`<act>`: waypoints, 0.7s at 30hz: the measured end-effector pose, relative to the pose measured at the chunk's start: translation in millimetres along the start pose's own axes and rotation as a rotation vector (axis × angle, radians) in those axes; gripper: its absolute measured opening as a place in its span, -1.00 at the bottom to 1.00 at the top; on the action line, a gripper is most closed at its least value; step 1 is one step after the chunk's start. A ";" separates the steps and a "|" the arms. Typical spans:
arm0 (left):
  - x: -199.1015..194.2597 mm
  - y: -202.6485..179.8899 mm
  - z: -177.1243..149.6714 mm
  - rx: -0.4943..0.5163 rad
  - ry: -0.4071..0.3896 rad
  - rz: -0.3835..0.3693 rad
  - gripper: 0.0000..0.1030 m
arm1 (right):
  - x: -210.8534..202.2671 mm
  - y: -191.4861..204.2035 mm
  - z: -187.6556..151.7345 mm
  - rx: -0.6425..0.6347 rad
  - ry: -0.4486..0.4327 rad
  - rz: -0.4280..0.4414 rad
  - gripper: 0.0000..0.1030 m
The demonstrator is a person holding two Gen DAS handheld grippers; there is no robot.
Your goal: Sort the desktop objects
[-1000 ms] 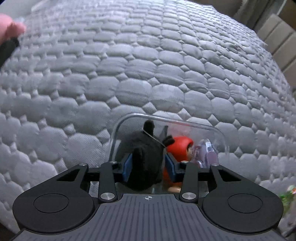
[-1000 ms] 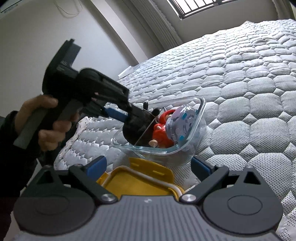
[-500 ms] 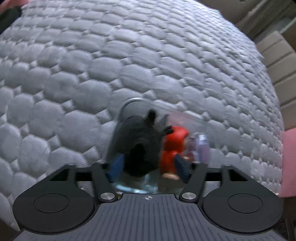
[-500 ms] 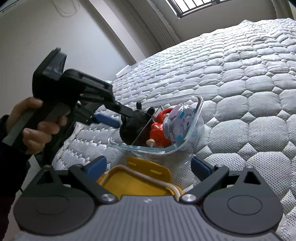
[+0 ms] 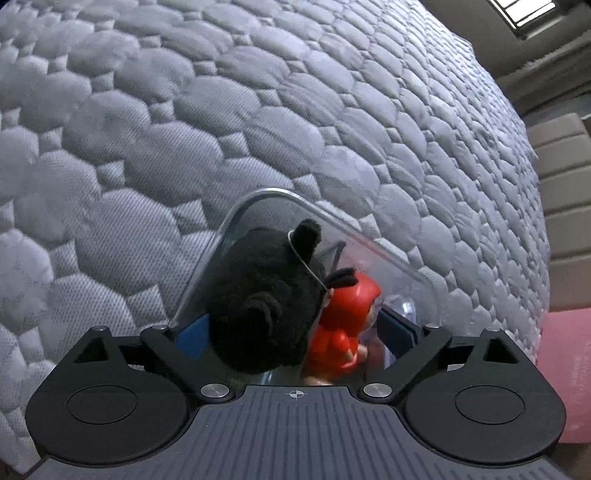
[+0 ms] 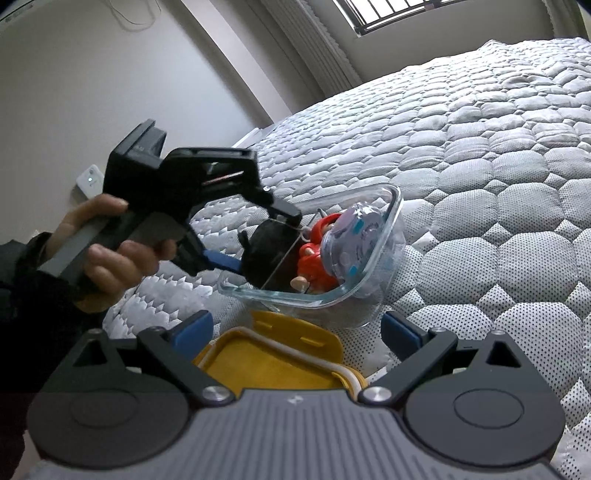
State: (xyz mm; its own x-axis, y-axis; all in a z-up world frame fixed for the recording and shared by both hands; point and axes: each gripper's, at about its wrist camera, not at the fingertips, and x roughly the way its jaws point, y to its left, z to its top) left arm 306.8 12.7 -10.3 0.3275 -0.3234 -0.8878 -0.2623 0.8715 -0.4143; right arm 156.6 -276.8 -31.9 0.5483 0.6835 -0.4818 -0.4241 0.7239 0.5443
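Note:
A clear glass container point(image 6: 373, 273) lies on the quilted grey bed. It holds a black plush toy point(image 5: 266, 306), a red figurine point(image 5: 343, 328) and a round purple-and-blue toy point(image 6: 354, 236). My left gripper point(image 5: 295, 332) is open, its blue pads on either side of the plush and figurine at the container's near rim. It also shows in the right wrist view point(image 6: 258, 240), held by a hand. My right gripper point(image 6: 295, 328) is open and empty, just above a yellow lid point(image 6: 273, 358) in front of the container.
The quilted mattress point(image 5: 221, 110) stretches away behind the container. A pink object point(image 5: 565, 373) sits at the right edge in the left wrist view. A wall and window point(image 6: 424, 14) lie beyond the bed.
My left gripper has opened and let go of the black plush, which now rests in the container. The left gripper has pulled back slightly. The right gripper has not moved.

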 end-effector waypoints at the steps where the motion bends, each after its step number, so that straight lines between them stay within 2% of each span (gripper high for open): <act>1: -0.2 -1.6 -0.6 0.005 -0.003 0.008 0.86 | -0.2 0.1 0.0 0.000 0.000 0.000 0.91; 2: -0.7 -3.0 -1.2 0.012 -0.007 0.019 0.79 | -0.3 0.1 -0.1 0.000 -0.001 0.001 0.91; 3: -2.8 -3.4 -2.1 0.027 -0.016 0.050 0.47 | -0.5 0.2 -0.1 0.000 -0.001 0.001 0.91; 5: -7.7 -3.4 -3.1 0.068 -0.028 0.105 0.05 | -0.9 0.3 -0.2 -0.001 -0.002 0.001 0.91; 8: -16.7 5.1 -3.3 0.065 -0.035 0.082 -0.02 | -1.4 0.5 -0.4 -0.001 -0.003 0.002 0.91; 11: -25.0 -3.4 -6.5 0.119 -0.077 0.107 -0.05 | -2.3 0.7 -0.5 -0.001 -0.005 0.004 0.91; 21: -37.7 -78.0 -45.4 0.534 -0.290 0.383 -0.08 | -5.5 -0.2 -0.1 0.005 -0.016 0.008 0.91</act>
State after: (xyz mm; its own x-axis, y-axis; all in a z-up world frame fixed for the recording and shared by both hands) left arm 273.7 -59.8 46.4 0.5487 0.0876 -0.8314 0.0487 0.9894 0.1364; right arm 153.6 -280.6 -29.4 0.5567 0.6875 -0.4663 -0.4247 0.7180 0.5515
